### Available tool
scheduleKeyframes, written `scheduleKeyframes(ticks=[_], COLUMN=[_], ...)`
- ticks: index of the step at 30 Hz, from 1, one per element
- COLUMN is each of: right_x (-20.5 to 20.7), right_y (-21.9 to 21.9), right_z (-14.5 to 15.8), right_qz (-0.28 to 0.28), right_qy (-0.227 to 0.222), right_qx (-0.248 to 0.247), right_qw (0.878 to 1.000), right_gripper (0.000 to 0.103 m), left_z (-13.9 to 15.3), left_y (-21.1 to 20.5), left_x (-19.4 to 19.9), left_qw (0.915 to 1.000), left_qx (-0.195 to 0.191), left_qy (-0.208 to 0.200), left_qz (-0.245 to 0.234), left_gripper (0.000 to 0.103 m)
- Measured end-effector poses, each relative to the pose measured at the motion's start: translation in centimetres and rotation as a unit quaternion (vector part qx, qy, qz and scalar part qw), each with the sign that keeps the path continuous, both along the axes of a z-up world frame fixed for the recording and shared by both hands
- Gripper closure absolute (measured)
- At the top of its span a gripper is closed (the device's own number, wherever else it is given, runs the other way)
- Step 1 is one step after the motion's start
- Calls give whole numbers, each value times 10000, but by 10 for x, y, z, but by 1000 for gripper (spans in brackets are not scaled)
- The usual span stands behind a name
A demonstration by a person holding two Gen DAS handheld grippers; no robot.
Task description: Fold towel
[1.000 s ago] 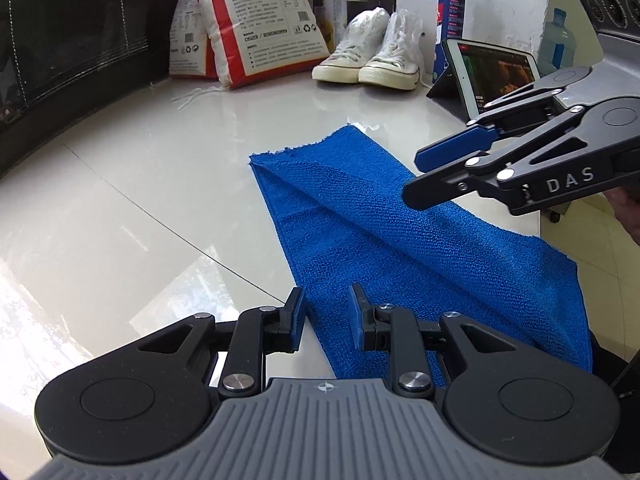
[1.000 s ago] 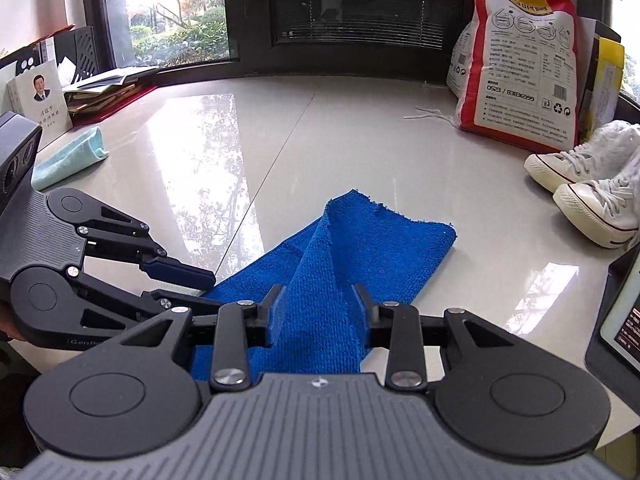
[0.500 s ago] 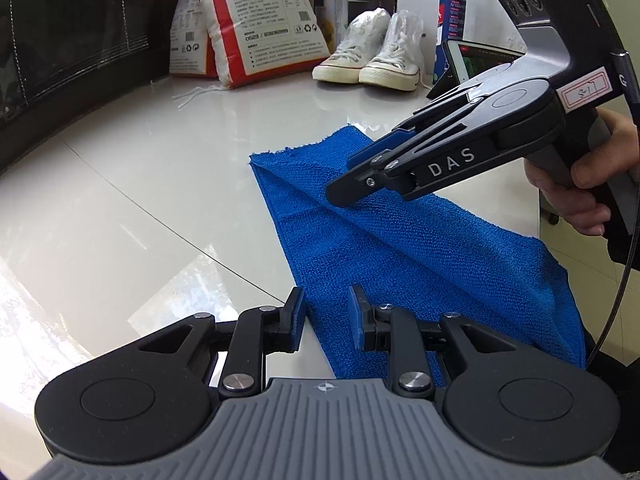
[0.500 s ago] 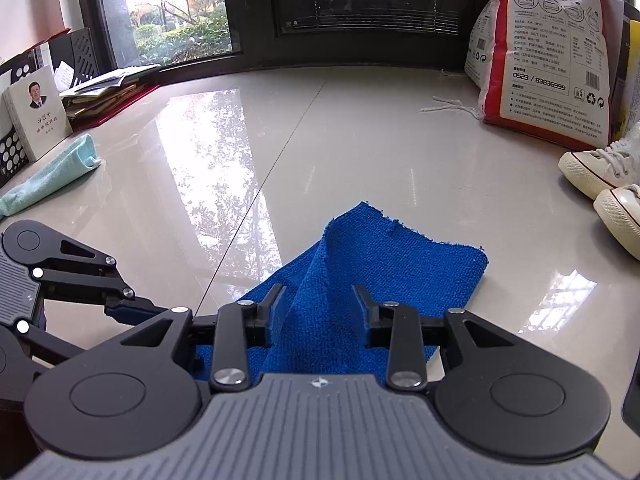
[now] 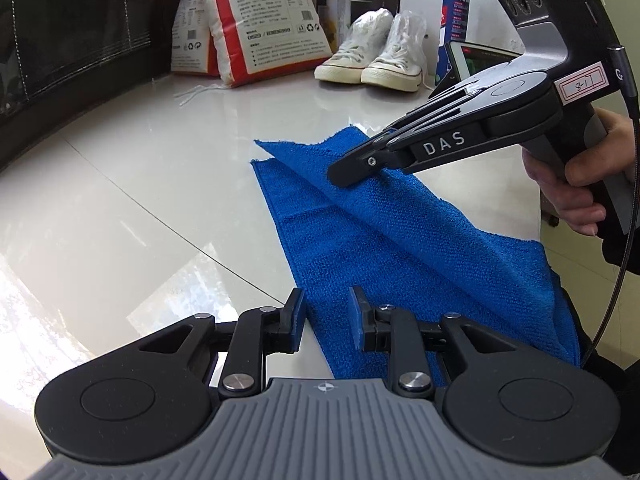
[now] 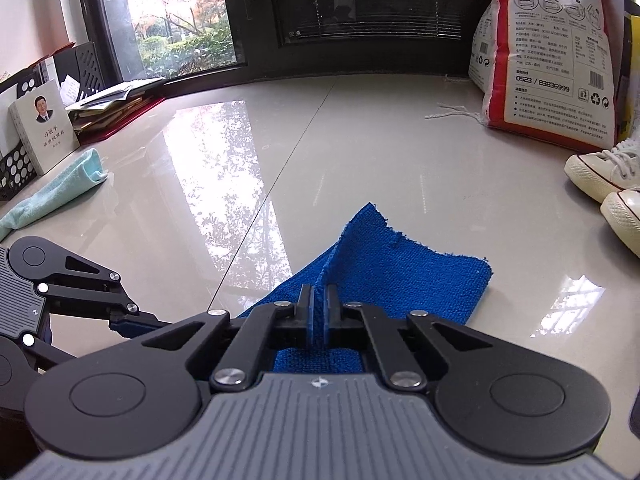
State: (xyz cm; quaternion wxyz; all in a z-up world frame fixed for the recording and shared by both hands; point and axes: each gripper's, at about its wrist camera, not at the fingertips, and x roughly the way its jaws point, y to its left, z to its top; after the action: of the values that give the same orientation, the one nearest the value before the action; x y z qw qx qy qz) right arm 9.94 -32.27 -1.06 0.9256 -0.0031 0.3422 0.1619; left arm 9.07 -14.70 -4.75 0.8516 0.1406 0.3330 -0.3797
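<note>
- The blue towel [image 5: 400, 248] lies partly folded on the glossy desk [image 5: 140, 200]; it runs from just ahead of the left claw [image 5: 326, 316] away toward the far side, with a raised ridge along its length.
- The right claw [image 6: 320, 312] is pressed together on that ridge, pinching a thin fold of towel between its pads; seen from the left claw's camera, its tip sits on the cloth near the far end.
- The left claw is spread, with nothing between its fingers [image 5: 295, 314]; the near edge of the towel lies just ahead of and below the gap, whether touching or apart I cannot tell.
- The step in hand looks like taking hold for the next fold; the right side has its grip, the left has not yet.
- To do it well, I would bring the left claw down onto the near edge so both layers sit between the pads before closing; a single layer would let the fold slide open.
- Both claws should then lift together and level; an uneven lift would probably skew the edges.
- The cloth looks soft and limp, so it will likely sag between the two holds; keeping it lightly taut should help.
- White shoes [image 5: 368, 62] and a rice bag [image 5: 256, 20] stand beyond the right claw's tip, well apart from the towel; a pale green cloth [image 6: 52, 192] lies far to the left of the right claw.
</note>
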Motion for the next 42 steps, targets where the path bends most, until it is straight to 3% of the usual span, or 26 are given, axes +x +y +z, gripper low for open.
scheduleKeyframes(ticks=[9, 19, 32, 34, 36, 38, 42], right_x=[-23, -50, -68, -70, -71, -74, -75], right_y=[-26, -53, -75, -75, -76, -74, -74], right_z=[12, 16, -1, -2, -1, 1, 4], right_qz=[-479, -1035, -1583, -1612, -1656, -1684, -1688], right_qy=[-177, -248, 19, 42, 14, -62, -131], right_qx=[-170, -371, -851, -903, -908, -982, -1009], right_qw=[9986, 9936, 9837, 9828, 9820, 9808, 9804], right_gripper=[99, 99, 96, 90, 72, 61, 58], left_z=[14, 17, 7, 6, 3, 1, -1], left_y=[-3, -44, -76, -80, -84, -86, -87], left_x=[1, 7, 16, 17, 18, 18, 19], left_qw=[9996, 9979, 9954, 9949, 9945, 9942, 9941], left_qx=[-252, -106, 2, 30, 74, 104, 118], left_qy=[-152, -276, -255, -248, -259, -245, -232], left_qz=[-21, -573, -926, -982, -1017, -1045, -1049], left_gripper=[77, 77, 77, 77, 77, 77, 76])
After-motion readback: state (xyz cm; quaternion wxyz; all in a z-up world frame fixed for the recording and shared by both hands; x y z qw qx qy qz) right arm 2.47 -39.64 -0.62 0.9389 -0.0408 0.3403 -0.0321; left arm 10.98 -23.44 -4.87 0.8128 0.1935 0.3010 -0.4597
